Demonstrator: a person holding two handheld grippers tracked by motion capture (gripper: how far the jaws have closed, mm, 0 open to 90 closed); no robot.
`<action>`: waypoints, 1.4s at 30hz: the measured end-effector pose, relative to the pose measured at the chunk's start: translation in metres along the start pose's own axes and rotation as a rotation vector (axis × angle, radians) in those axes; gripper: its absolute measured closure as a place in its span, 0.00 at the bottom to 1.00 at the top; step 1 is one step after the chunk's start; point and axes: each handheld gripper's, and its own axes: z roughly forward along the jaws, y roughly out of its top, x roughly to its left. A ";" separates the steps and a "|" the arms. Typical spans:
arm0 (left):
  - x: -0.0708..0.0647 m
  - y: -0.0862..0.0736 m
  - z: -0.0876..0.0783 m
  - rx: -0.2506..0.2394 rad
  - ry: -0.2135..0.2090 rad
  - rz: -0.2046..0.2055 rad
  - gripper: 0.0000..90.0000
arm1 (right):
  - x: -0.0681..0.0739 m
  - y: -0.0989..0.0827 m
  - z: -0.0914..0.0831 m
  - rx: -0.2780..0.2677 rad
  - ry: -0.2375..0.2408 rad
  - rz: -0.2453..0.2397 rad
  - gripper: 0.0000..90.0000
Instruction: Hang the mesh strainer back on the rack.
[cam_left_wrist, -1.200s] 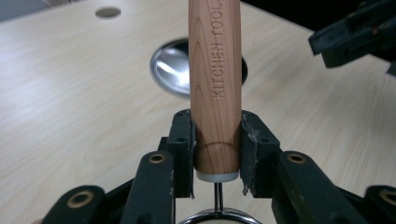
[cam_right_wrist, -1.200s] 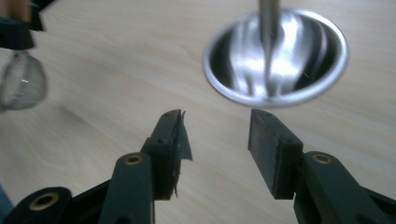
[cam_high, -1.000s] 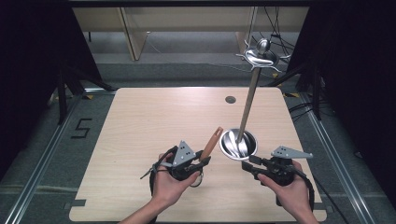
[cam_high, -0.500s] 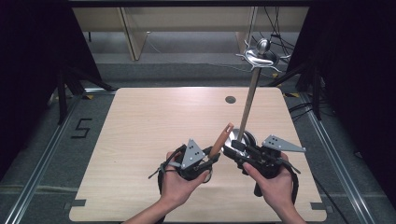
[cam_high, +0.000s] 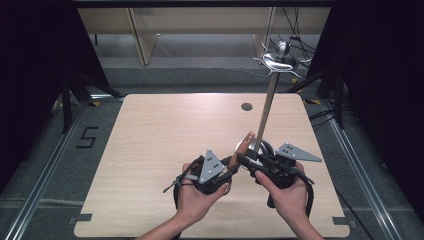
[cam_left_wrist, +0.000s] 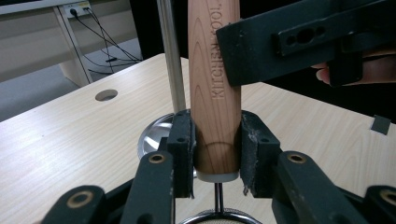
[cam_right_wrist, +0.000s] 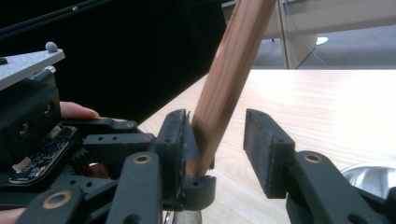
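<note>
My left gripper is shut on the lower end of a wooden handle stamped KITCHEN TOOL. The handle tilts up and to the right. Below its metal collar, a wire and a round metal rim show. My right gripper has just been closing, with the handle between its jaws. One pad touches the wood and the other pad stands apart. Just behind the grippers rises a metal stand with a round base.
Hooks crown the stand's pole high above the table's back right. A round cable hole sits in the far part of the wooden table. Wooden furniture and cables lie beyond. Both hands are near the front edge.
My right gripper has moved left to the handle, and its jaws have come in around it. My left gripper has shifted slightly right and lifted the handle a little.
</note>
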 end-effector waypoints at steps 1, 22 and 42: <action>-0.001 0.000 0.000 0.001 0.001 -0.001 0.76 | 0.002 0.000 0.000 0.010 0.001 0.009 0.71; 0.008 0.000 -0.009 0.071 -0.086 0.008 0.57 | -0.008 0.014 -0.013 0.030 0.096 -0.208 0.82; 0.090 -0.071 -0.096 0.191 0.125 -0.065 0.52 | -0.044 0.030 -0.059 0.113 0.141 -0.301 0.81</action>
